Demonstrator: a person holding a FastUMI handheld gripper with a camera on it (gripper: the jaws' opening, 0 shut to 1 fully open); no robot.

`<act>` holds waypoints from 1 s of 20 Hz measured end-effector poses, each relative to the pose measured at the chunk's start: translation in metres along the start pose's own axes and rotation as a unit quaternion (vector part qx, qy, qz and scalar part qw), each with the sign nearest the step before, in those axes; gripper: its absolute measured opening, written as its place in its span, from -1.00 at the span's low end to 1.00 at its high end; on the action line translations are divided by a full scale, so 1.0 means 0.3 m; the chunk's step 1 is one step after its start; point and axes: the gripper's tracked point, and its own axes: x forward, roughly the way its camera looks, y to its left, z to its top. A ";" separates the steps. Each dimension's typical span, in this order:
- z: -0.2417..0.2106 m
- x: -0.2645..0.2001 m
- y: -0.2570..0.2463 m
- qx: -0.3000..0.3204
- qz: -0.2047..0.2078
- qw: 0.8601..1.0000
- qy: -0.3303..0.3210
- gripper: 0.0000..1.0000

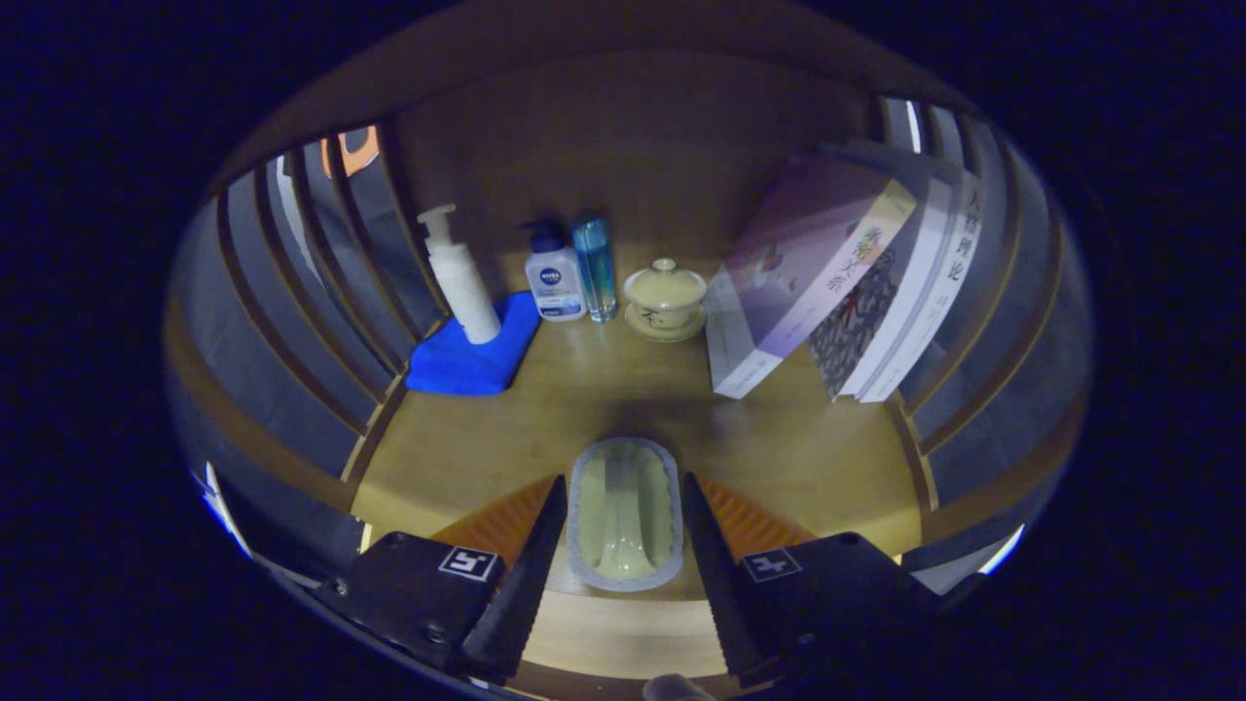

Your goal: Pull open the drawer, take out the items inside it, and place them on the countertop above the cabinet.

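Claw: your gripper [624, 545] stands narrowly parted, its fingers flanking the oval dish [624, 527] without visibly pressing it.
Dish: lies on the countertop [779, 458], near you.
Writing: you can read "NIVEA" on the far bottle [554, 282].
Far left: pump bottle [459, 276] on blue cloth [474, 350].
Far centre: blue tube [595, 267], lidded teacup [666, 299].
Far right: leaning books [847, 277].

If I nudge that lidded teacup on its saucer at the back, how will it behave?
The teacup looks ceramic, so probably fragile and fairly heavy for its size. Its lid likely rests loose and may slip off. On the saucer it could slide rather than tip. The gripper sits open around an oval dish.
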 end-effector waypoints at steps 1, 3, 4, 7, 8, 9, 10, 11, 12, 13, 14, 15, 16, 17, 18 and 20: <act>-0.008 -0.023 0.011 0.000 0.005 1.000 -0.011 0.53; -0.028 -0.068 0.029 -0.001 0.015 0.999 -0.036 0.53; -0.032 -0.092 0.033 -0.001 0.016 0.998 -0.055 0.53; -0.063 -0.180 0.033 -0.014 0.008 0.994 -0.109 0.57; -0.072 -0.212 0.033 -0.013 0.008 0.992 -0.126 0.60; -0.090 -0.244 0.036 -0.007 0.012 0.990 -0.143 0.63; -0.104 -0.280 0.034 0.002 0.014 0.987 -0.158 0.78; -0.123 -0.306 0.036 0.013 0.017 0.985 -0.170 0.93; -0.149 -0.331 0.040 0.021 0.022 0.984 -0.177 1.00; -0.175 -0.358 0.041 0.026 0.026 0.982 -0.186 0.96; -0.194 -0.384 0.044 0.027 0.028 0.980 -0.197 0.96; -0.215 -0.412 0.045 0.022 0.028 0.977 -0.212 0.95; -0.239 -0.437 0.050 0.011 0.026 0.974 -0.224 0.95; -0.266 -0.469 0.057 -0.003 0.021 0.971 -0.239 0.95; -0.289 -0.504 0.067 -0.020 0.019 0.966 -0.256 0.95; -0.334 -0.578 0.088 -0.046 0.008 0.955 -0.292 0.95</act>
